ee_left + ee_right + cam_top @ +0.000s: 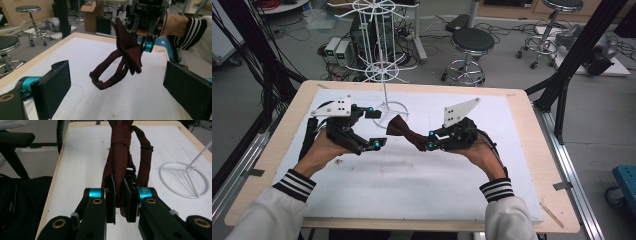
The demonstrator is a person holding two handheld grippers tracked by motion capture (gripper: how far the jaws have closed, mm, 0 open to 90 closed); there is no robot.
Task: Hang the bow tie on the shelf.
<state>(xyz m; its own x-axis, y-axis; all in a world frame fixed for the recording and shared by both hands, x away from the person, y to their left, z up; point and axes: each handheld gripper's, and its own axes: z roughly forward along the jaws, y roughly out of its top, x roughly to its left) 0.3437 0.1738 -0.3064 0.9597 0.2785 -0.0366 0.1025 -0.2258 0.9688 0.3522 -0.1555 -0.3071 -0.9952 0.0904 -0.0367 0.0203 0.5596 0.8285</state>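
Dark red fabric bow tie (404,131) pinched in right gripper (430,139), strap loop dangling free for the spread left gripper (375,129) to catch.

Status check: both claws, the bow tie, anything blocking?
Right claw shut on dark red bow tie, held above the white mat. Left claw open, empty, beside it. White wire rack stands just behind; strap loop hangs free.

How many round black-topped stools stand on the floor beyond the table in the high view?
2: one black-topped stool just behind the table's far edge, another stool farther back at the top right, partly cropped. Others may be hidden.
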